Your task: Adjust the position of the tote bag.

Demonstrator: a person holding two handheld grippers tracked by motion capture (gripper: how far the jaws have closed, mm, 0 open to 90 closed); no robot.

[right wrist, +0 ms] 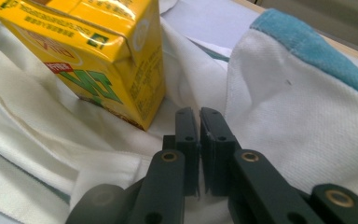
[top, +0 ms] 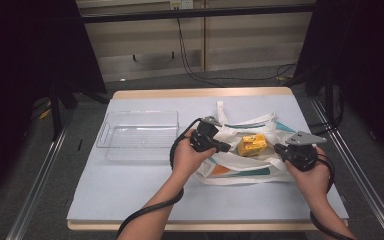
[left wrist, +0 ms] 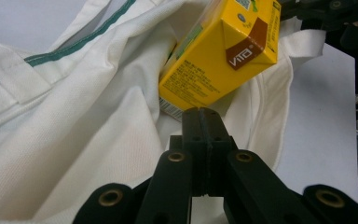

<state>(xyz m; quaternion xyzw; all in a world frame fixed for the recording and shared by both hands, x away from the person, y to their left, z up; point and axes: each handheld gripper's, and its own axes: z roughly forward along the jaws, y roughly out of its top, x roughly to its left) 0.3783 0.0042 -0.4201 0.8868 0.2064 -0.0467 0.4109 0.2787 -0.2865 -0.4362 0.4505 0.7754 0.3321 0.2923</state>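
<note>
A white tote bag (top: 230, 162) with teal and orange trim lies crumpled on the table, right of centre. A yellow drink carton (top: 252, 145) rests tilted on its folds. My left gripper (top: 226, 147) is at the carton's left side, low over the cloth. In the left gripper view its jaws are pressed together just short of the carton (left wrist: 219, 51). My right gripper (top: 278, 149) is at the bag's right edge. Only a thin slit shows between its jaws, beside the carton (right wrist: 98, 51) and a teal-edged fold (right wrist: 307, 56). Whether either pinches cloth is unclear.
A clear plastic tray (top: 137, 135) stands empty on the left of the pale mat (top: 130, 190). The bag's handles (top: 221, 111) stretch toward the far edge. Dark curtains and metal rails flank the table, and cables run along the floor behind it.
</note>
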